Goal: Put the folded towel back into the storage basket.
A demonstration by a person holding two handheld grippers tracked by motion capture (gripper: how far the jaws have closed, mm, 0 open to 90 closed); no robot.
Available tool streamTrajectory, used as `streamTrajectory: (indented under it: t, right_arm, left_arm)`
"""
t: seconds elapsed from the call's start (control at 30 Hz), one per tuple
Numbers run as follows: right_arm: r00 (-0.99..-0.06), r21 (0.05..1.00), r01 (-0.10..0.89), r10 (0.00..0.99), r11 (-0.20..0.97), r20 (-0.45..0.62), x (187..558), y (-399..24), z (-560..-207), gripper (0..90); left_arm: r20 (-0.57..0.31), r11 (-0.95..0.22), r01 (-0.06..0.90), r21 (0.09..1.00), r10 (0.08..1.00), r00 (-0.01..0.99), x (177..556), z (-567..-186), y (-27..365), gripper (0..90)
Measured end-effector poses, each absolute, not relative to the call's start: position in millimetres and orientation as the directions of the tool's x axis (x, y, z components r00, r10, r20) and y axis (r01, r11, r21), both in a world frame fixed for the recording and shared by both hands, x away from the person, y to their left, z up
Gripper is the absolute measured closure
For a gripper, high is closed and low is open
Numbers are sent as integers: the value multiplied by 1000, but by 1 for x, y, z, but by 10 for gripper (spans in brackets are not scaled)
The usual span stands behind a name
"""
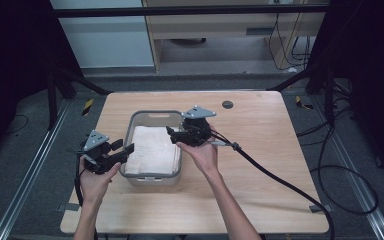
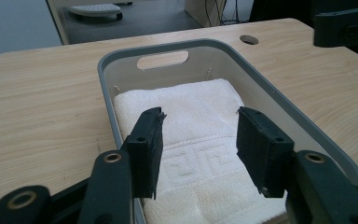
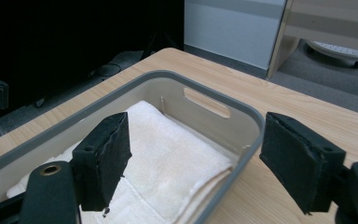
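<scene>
While both grippers hover at the grey basket (image 1: 152,117) on the desk (image 1: 260,150), the folded white towel (image 2: 191,140) lies inside it. Left gripper (image 2: 198,140): jaws open over the towel. Right gripper (image 3: 191,158): jaws wide, straddling the rim. Soft, light and floppy by the look of it; pinch a folded edge, as it'll likely sag.

A wooden table (image 1: 260,150) stands on grey floor (image 1: 25,150) near cables (image 1: 350,170).
</scene>
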State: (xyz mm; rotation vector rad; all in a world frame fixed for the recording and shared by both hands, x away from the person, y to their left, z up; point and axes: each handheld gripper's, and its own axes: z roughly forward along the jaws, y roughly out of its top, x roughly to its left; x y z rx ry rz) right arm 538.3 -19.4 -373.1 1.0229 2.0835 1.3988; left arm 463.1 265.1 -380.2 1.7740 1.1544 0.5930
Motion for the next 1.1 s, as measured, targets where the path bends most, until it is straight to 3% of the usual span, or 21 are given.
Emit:
streamTrajectory:
  t: [0.37, 0.63, 1.1]
  right_arm:
    - [-624, 934, 324, 776, 154, 89, 524, -70, -370, 187]
    - [-607, 945, 297, 791, 137, 76, 509, -108, -373, 152]
    - [-543, 937, 340, 830, 77, 129, 487, -190, -407, 155]
  left_arm:
    - [-68, -152, 441, 885, 894, 444, 462, -385, 268, 518]
    - [-48, -160, 431, 888, 900, 433, 461, -389, 272, 463]
    - [-9, -196, 399, 896, 889, 457, 455, -395, 275, 389]
